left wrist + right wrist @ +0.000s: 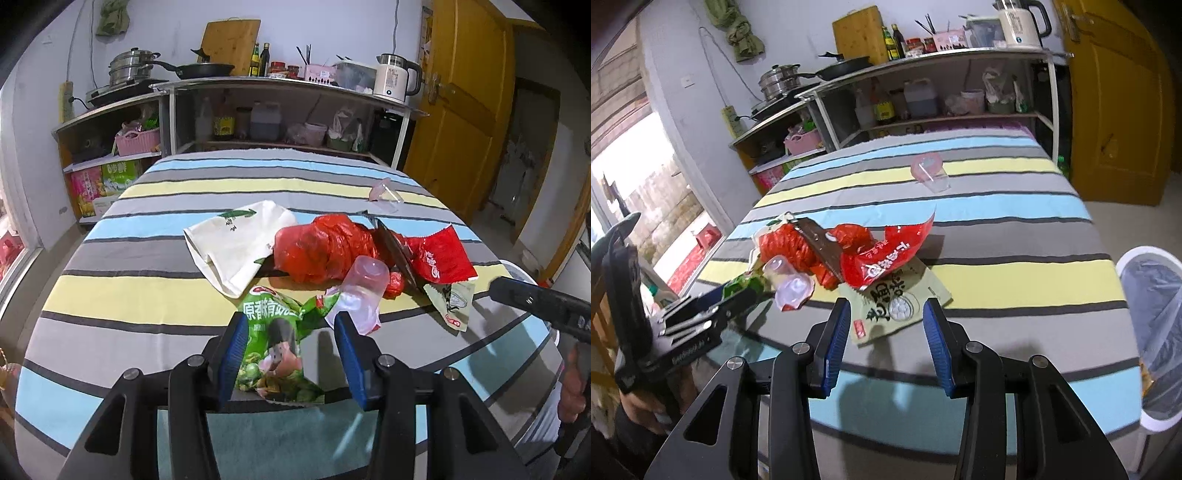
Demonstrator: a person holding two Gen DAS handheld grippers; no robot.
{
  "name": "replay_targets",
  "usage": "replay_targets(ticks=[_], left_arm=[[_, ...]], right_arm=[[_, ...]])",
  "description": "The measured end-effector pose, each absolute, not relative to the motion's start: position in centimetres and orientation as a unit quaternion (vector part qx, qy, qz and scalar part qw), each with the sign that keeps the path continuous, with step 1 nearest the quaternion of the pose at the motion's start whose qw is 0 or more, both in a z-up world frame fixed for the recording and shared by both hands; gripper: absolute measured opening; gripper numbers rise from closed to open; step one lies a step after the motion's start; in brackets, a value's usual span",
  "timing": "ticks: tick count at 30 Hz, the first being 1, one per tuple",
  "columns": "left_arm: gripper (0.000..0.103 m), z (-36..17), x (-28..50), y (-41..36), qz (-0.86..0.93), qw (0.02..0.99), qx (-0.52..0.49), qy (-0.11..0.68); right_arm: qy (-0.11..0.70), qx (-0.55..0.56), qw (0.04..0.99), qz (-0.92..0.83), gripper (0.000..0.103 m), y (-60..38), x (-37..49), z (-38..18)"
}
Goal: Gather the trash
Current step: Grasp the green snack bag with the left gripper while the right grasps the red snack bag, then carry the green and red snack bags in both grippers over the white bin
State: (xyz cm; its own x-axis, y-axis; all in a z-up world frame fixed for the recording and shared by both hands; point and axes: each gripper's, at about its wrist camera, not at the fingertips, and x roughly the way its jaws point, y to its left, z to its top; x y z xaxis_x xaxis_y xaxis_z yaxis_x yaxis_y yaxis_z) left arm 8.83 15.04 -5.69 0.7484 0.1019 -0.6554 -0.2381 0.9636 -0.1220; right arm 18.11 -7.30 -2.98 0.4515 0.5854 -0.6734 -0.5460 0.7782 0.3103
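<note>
From my seat I see a striped tablecloth [147, 254] in grey, blue and yellow covering the table. Behind it stands a shelf unit [280, 83] carrying a white electric kettle [397, 77], a black frying pan [205, 69], a steel steamer pot [130, 66] and a wooden cutting board [231, 42] leaning on the wall. A yellow door [1115, 103] is at the right, and a pink basket [137, 142] sits on a lower shelf.

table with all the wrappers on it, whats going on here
A person with a gripper in each hand is clearing litter off the striped table. The left gripper, open, is around the green snack bag. The right gripper, open, approaches the pale green wrapper. A lined bin waits beside the table.
</note>
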Motion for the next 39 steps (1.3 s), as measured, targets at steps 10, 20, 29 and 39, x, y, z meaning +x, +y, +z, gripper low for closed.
replay_targets(ticks=[10,20,29,39], left_arm=[[0.048,-6.3,9.3,15.4,0.09,0.926,-0.106,0.351],[0.031,-6.3,9.3,15.7,0.087,0.926,-0.111,0.349],[0.022,-5.6,8.7,15.4,0.09,0.93,-0.118,0.337],[0.02,-3.4,7.4,14.1,0.088,0.938,-0.111,0.316]], right_arm=[[0.422,0.049,0.839,0.34,0.042,-5.5,20.5,-3.5],[0.436,0.042,0.836,0.33,0.006,-4.5,21.4,-4.4],[0.409,0.039,0.852,0.325,0.002,-5.5,20.7,-3.0],[0.382,0.038,0.861,0.333,0.001,-6.9,19.2,-1.2]])
